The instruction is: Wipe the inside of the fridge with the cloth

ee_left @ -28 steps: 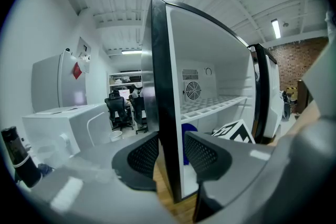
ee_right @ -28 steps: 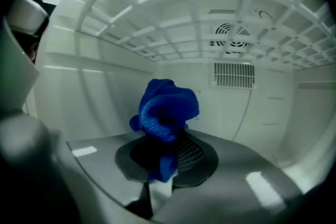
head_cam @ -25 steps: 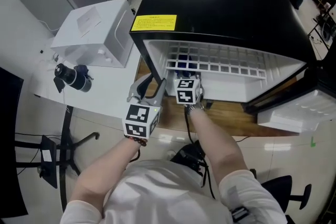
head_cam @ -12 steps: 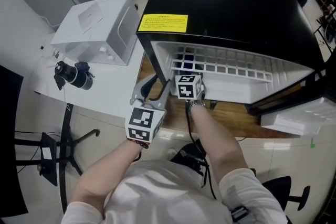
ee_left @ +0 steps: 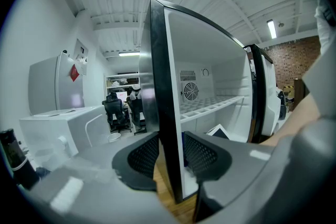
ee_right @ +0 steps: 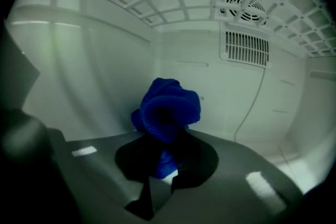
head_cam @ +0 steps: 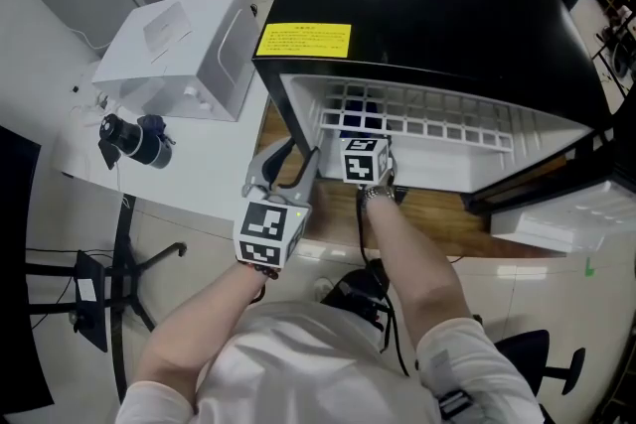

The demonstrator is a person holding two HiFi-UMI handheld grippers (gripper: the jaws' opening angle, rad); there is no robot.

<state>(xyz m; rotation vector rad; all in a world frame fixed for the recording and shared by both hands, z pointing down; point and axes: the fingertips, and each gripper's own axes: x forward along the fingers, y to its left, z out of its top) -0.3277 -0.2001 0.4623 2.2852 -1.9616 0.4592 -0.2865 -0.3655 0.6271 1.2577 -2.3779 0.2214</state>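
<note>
R gripper (ee_right: 165, 145) jaws narrow, pinching blue cloth (ee_right: 170, 105); wad sticks straight fwd off tips, toward back of fridge (head_cam: 447, 5), under its wire shelf (ee_right: 157, 2). Contact w/ back looks not yet made. L gripper (ee_left: 170, 153) jaws clamp fridge's left side wall (ee_left: 160, 76), outside the cavity.

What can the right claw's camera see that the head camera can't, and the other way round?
Only the right gripper view shows the right claw shut on the blue cloth, plus the round fan and the slotted vent on the fridge's back wall. Only the head view shows the fridge's black top, its yellow sticker, the white box beside it, and the left claw clamped on the fridge's side wall. Both show the white grid shelf.
</note>
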